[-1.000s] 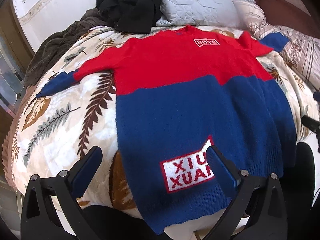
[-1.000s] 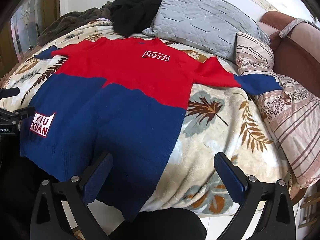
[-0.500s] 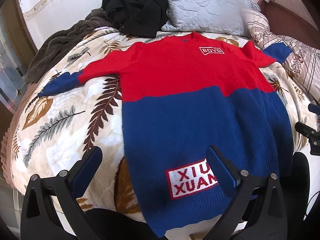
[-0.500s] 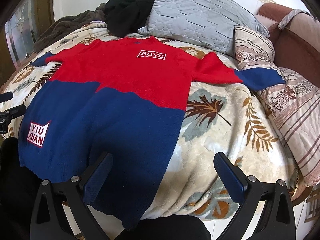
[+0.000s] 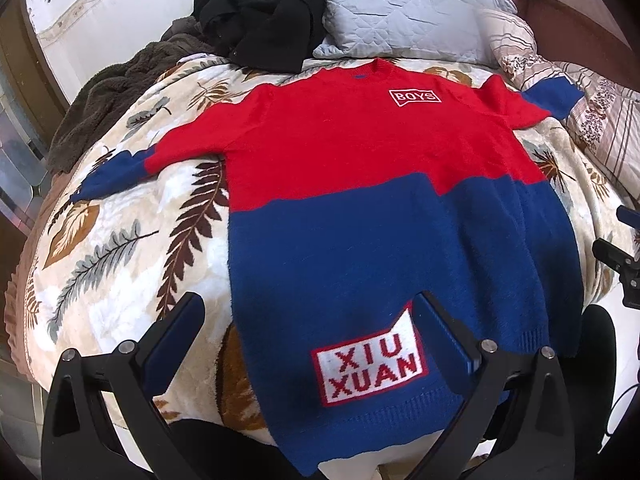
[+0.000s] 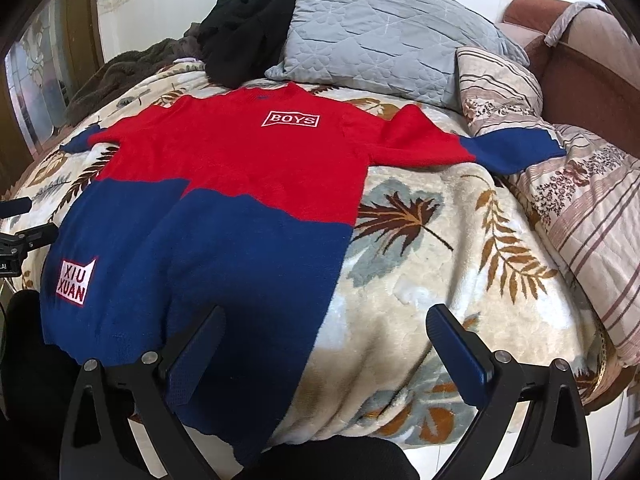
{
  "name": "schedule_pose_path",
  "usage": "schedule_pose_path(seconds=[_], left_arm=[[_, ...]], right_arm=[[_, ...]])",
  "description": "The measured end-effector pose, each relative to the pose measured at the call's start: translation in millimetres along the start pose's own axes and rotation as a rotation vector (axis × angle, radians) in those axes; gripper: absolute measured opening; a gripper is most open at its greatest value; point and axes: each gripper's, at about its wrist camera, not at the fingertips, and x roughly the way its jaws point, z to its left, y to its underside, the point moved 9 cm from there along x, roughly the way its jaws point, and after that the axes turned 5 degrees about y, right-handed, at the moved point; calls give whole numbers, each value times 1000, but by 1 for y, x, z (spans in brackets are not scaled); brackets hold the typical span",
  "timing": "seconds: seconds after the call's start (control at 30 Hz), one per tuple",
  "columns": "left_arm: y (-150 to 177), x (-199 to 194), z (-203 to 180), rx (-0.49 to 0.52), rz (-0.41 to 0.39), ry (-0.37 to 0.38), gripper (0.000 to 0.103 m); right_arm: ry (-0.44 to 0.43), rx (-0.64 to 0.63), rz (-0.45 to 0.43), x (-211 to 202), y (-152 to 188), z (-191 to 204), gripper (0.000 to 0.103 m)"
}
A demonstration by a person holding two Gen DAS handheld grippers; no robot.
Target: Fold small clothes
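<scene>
- A bed covered by a cream plush blanket printed with brown and grey leaves (image 5: 120,248) fills both views and carries everything else.
- A red-and-blue knitted sweater (image 5: 360,200) lies flat, face up, in the middle of the blanket, with its neck toward the pillows and its ribbed hem hanging over the near edge of the bed. The upper half is red, the lower half and the sleeve ends are blue, and both sleeves stretch out sideways.
- A pale grey quilted pillow (image 6: 380,40) rests at the head of the bed, just beyond the collar, beside a heap of black clothing (image 5: 260,12).
- A striped, flower-printed cushion (image 6: 580,208) sits at the right; the blue cuff of one sleeve lies on it.
- The left gripper (image 5: 308,312) hovers over the hem with its fingers spread wide, holding nothing.
- The right gripper (image 6: 324,324) hangs over the hem's other corner, fingers likewise spread apart and empty.
- A white patch reading "XIU XUAN" (image 5: 370,364) sits near the hem, and a small white "BOYS" label (image 6: 290,119) sits on the chest.
</scene>
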Motion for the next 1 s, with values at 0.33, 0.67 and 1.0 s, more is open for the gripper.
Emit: schedule_pose_path(seconds=[0.33, 0.67, 1.0], left_arm=[[-7, 0, -17, 18, -11, 42, 103], [-6, 6, -14, -19, 19, 48, 103], [2, 12, -13, -38, 44, 58, 103]], right_arm=[[-5, 16, -20, -8, 0, -9, 100], [-24, 47, -25, -8, 3, -13, 100], [-18, 42, -22, -11, 8, -14, 100]])
